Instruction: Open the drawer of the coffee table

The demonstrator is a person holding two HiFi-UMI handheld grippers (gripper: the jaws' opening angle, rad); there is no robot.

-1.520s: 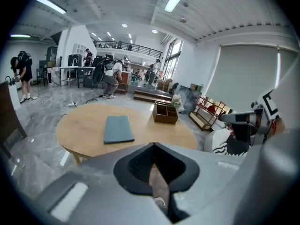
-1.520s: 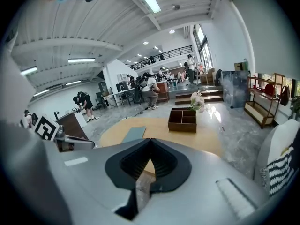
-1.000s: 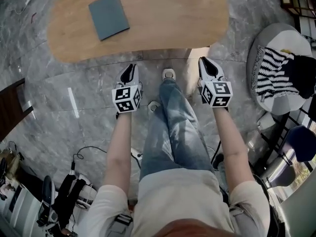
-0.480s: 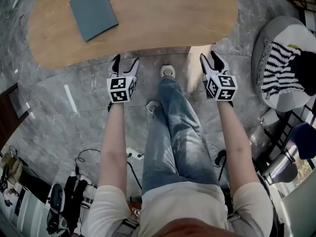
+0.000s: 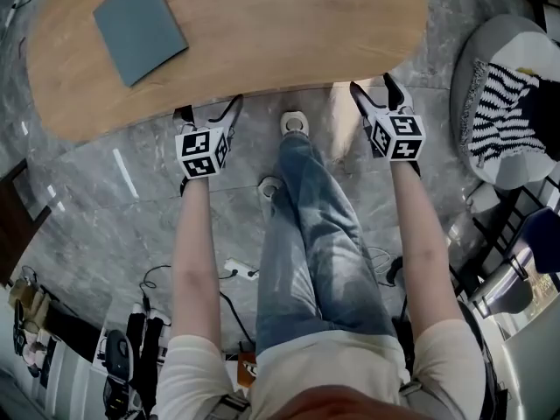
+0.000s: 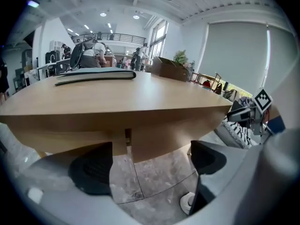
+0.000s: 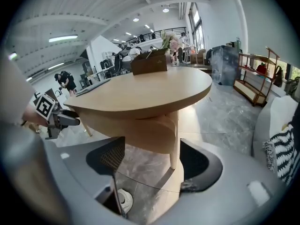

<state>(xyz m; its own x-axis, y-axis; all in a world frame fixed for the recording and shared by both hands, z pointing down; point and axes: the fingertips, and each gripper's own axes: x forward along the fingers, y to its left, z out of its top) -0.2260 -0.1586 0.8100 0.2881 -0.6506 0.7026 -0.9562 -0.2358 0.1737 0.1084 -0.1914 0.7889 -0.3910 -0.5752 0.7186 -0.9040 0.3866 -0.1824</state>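
- Big open-plan workspace, this: black-railed mezzanine gallery (image 6: pixel 112 35) under white ceiling spotlights (image 6: pixel 103 14).
- People (image 6: pixel 96 48) standing at workstations in the back.
- Grey marble-tile floor (image 5: pixel 105 191), black cables and gear (image 5: pixel 136 353) strewn about.
- Oval light-wood coffee table (image 5: pixel 262 24) up front, lounge-style.

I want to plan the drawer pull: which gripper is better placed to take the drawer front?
Probably left. Both grippers' jaws have just been opening, nothing between them. The left gripper faces the wooden front panel, at its seam; the right gripper faces a leg.
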